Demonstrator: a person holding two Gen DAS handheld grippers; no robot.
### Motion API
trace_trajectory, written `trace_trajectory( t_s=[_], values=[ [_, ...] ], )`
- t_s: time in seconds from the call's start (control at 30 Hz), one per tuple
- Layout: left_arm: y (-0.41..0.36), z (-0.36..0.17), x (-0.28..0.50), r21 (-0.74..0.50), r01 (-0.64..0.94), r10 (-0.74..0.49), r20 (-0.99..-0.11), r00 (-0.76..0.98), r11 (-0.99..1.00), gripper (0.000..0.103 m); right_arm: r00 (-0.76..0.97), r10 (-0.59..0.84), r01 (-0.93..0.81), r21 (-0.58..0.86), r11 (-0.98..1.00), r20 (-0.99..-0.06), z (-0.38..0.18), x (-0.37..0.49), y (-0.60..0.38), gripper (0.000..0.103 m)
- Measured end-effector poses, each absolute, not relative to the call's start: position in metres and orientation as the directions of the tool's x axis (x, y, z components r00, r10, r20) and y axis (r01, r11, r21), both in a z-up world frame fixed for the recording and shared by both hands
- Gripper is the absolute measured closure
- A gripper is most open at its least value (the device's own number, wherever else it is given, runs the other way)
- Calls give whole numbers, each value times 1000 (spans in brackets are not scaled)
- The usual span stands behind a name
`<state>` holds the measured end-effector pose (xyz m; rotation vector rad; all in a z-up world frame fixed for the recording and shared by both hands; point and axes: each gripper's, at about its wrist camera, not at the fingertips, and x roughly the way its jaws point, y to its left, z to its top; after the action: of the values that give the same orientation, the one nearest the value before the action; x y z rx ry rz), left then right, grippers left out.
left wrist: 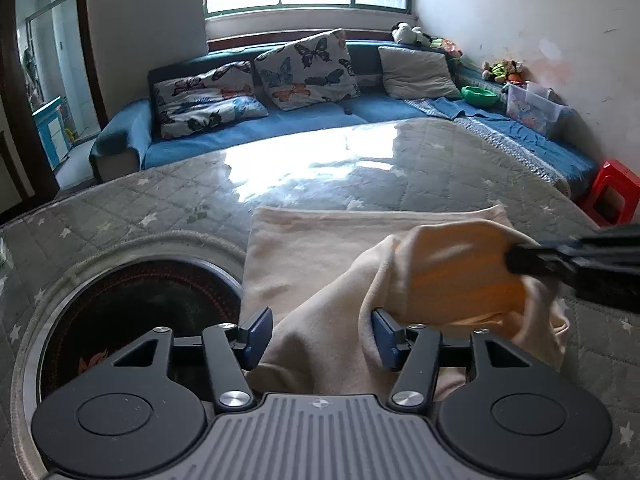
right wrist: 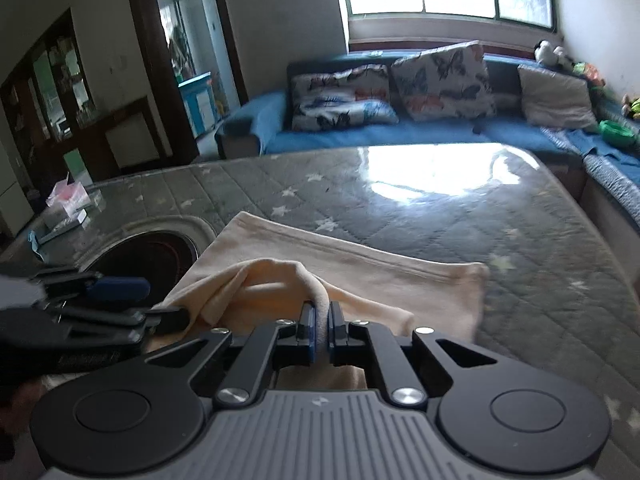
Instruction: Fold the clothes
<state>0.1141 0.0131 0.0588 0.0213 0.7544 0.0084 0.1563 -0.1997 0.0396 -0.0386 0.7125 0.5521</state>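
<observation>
On the quilted tabletop point(right wrist: 440, 216), right of the round black burner point(left wrist: 152, 300), we list one cream garment point(left wrist: 320, 248): far part flat, near part bunched and lifted. Right gripper point(right wrist: 320, 330): fingers pressed together, pinching a fold of the garment. Left gripper point(left wrist: 320, 338): fingers half spread, cloth between them; we cannot tell whether they press it.
</observation>
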Motion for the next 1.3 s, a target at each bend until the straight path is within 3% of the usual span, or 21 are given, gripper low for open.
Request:
trace_trajectory(
  t_s=[0.13, 0.37, 0.53, 0.6, 0.63, 0.73, 0.8, 0.87, 0.97, 1.0, 1.1, 1.3],
  values=[
    [5, 61, 117, 31, 34, -4, -676, 737, 999, 43, 647, 447, -435, 181, 882, -618, 42, 132, -231, 98],
    [-10, 48, 136, 74, 85, -9, -702, 713, 994, 43, 616, 369, -383, 145, 912, -696, 16, 112, -256, 96],
    [-10, 39, 151, 99, 84, 13, -716, 698, 992, 43, 636, 371, -398, 124, 909, -676, 22, 122, -253, 80],
    [-4, 37, 154, 86, 74, 12, -725, 689, 994, 43, 641, 375, -410, 115, 905, -669, 25, 132, -248, 70],
    [-2, 36, 156, 80, 69, 11, -729, 685, 994, 44, 640, 377, -414, 113, 903, -670, 26, 137, -246, 70],
    [6, 32, 161, 65, 57, 9, -740, 673, 996, 50, 606, 397, -445, 120, 888, -689, 21, 160, -235, 66],
    [7, 30, 160, 68, 72, 2, -743, 669, 995, 67, 587, 394, -451, 118, 884, -707, 14, 174, -229, 63],
    [9, 30, 158, 66, 84, -7, -744, 668, 994, 75, 566, 398, -461, 123, 879, -722, 9, 183, -224, 67],
    [13, 32, 151, 65, 88, -12, -734, 679, 994, 86, 535, 425, -484, 147, 863, -731, 7, 187, -219, 92],
    [16, 33, 148, 61, 81, -11, -731, 682, 995, 89, 541, 423, -493, 134, 860, -727, 9, 183, -217, 95],
    [23, 40, 137, 43, 52, -6, -717, 697, 998, 90, 580, 407, -500, 87, 862, -706, 18, 169, -216, 100],
    [38, 60, 99, 17, -10, 19, -675, 737, 1000, 90, 674, 364, -437, 50, 898, -643, 43, 144, -238, 101]
  ],
)
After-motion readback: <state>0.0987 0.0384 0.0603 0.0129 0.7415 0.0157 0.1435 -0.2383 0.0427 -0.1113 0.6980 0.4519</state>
